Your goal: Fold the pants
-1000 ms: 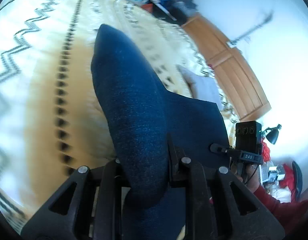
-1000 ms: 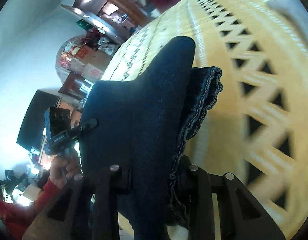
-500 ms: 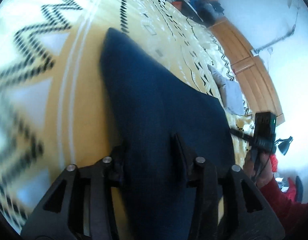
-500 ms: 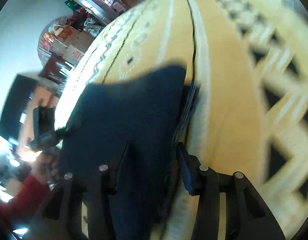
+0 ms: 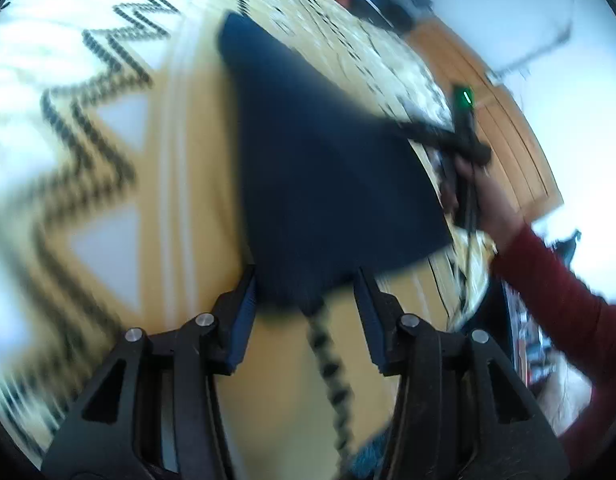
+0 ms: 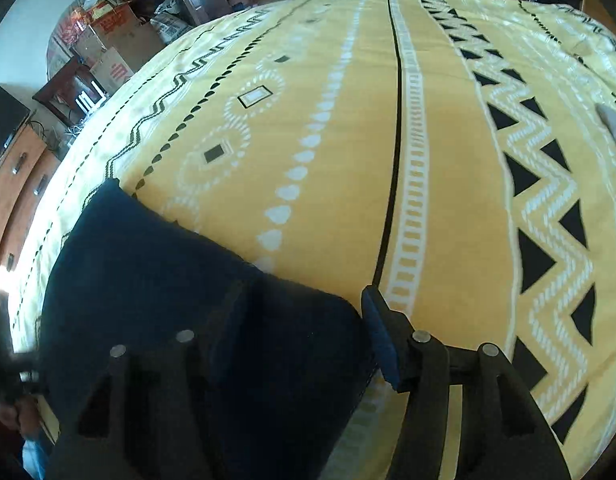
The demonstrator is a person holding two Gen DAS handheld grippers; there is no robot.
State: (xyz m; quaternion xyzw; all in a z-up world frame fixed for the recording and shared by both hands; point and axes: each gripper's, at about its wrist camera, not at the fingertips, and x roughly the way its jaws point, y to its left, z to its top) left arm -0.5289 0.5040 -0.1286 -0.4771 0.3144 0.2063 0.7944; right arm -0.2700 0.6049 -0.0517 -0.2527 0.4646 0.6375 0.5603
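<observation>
- the dark blue pants [image 5: 328, 184] lie folded flat on the bed [image 6: 348, 140], on its yellow patterned cover, near the bed's edge.
- left claw [image 5: 305, 300]: jaws opening, the pants' near edge between them, pads clear of the cloth.
- right claw [image 6: 303, 324]: jaws opening over the pants' corner, not gripping.
- in the left view, a hand [image 5: 484, 196] in a red sleeve [image 5: 556, 300] holds the right claw's handle at the pants' far side.
</observation>
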